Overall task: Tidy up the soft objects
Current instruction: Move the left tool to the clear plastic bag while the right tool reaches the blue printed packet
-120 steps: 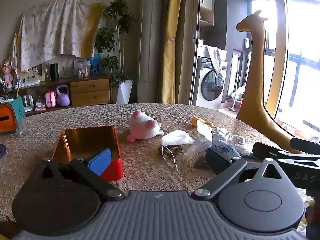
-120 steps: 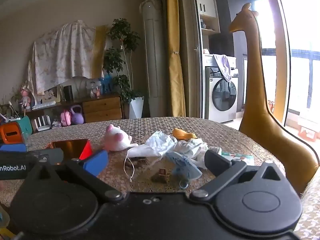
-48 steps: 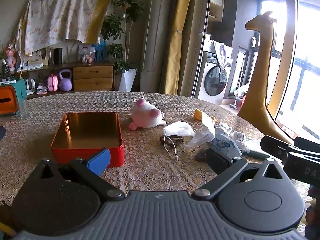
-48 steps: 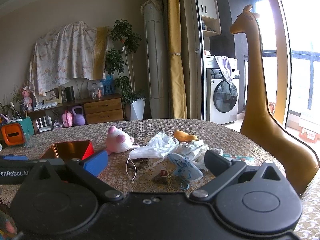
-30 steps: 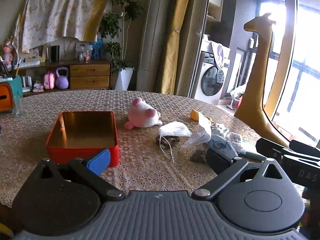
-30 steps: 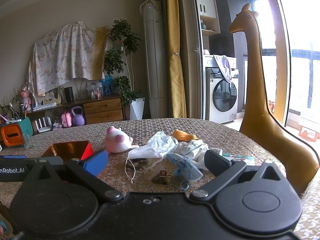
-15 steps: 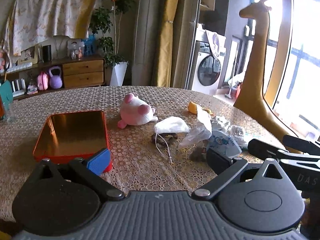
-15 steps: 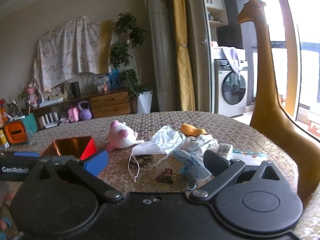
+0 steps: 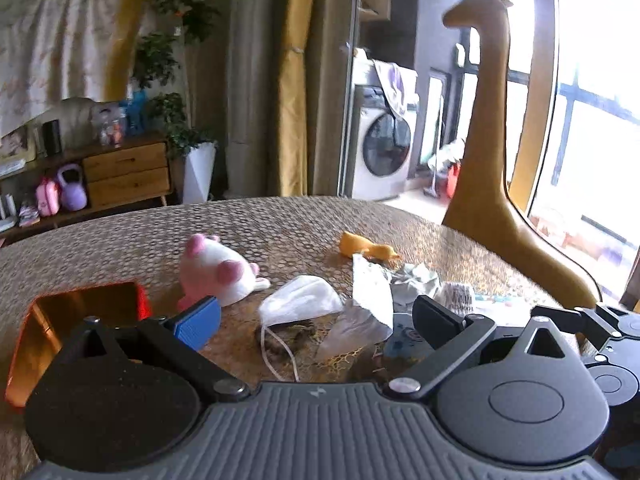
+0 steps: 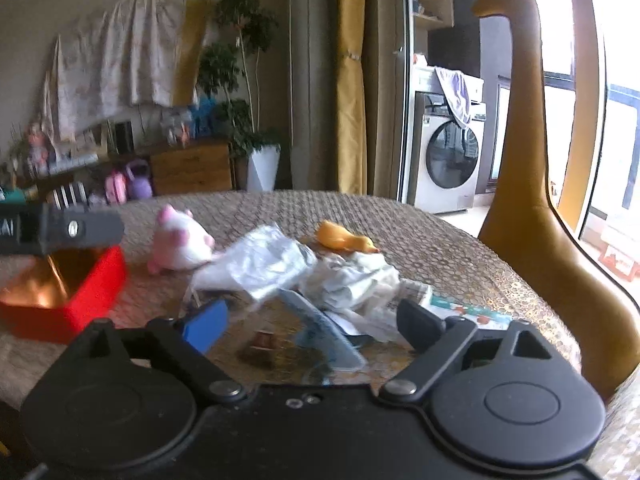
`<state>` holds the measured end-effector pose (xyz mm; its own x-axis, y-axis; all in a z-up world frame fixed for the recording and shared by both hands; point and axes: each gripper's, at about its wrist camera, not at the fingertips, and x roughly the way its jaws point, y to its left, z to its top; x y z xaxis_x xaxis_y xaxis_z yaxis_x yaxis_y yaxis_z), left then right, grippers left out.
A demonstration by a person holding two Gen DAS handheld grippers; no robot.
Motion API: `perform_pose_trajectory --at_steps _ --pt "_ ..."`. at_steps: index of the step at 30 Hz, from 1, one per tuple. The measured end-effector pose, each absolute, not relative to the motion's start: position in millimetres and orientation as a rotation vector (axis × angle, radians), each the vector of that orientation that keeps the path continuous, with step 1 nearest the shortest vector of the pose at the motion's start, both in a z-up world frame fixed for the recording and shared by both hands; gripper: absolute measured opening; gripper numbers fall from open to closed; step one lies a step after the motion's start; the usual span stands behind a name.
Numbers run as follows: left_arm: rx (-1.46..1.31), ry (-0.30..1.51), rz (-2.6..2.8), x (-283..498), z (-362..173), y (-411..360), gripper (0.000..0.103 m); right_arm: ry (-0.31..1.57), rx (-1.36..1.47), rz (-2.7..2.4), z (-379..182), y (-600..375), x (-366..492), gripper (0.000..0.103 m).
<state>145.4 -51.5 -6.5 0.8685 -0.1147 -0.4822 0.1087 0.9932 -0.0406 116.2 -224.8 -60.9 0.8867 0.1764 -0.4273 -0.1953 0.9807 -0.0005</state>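
My right gripper (image 10: 310, 320) is closing its jaws on nothing; my left gripper (image 9: 316, 316) stands spread and empty. The white mask (image 9: 298, 300) lies at twelve o'clock of the left, nearer it, long axis crosswise; red tin (image 9: 80, 312) at nine.

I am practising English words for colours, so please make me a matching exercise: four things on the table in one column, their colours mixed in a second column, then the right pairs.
Things:
1. plush pig
2. face mask
3. open tin box
4. small toy duck

Colours:
A. red outside, gold inside
B. white
C. yellow-orange
D. pink and white

Right pairs: 1-D, 2-B, 3-A, 4-C
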Motion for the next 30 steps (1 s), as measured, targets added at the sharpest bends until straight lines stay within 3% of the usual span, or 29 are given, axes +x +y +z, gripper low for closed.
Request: perform_pose_trajectory --at_steps 15,22,24,30 --pt "0.055 0.673 -0.167 241 -52 -107 0.103 0.563 -0.122 0.257 -91 -230 177 0.072" --pt "0.057 0.743 -0.18 261 -78 -115 0.101 0.611 -0.149 0.273 -103 -228 192 0.058" --pt "0.063 0.745 -0.181 264 -81 -115 0.095 0.622 -0.15 0.273 -107 -227 196 0.056" --pt "0.037 0.792 -0.181 276 -90 -111 0.062 0.644 -0.162 0.273 -116 -224 202 0.043"
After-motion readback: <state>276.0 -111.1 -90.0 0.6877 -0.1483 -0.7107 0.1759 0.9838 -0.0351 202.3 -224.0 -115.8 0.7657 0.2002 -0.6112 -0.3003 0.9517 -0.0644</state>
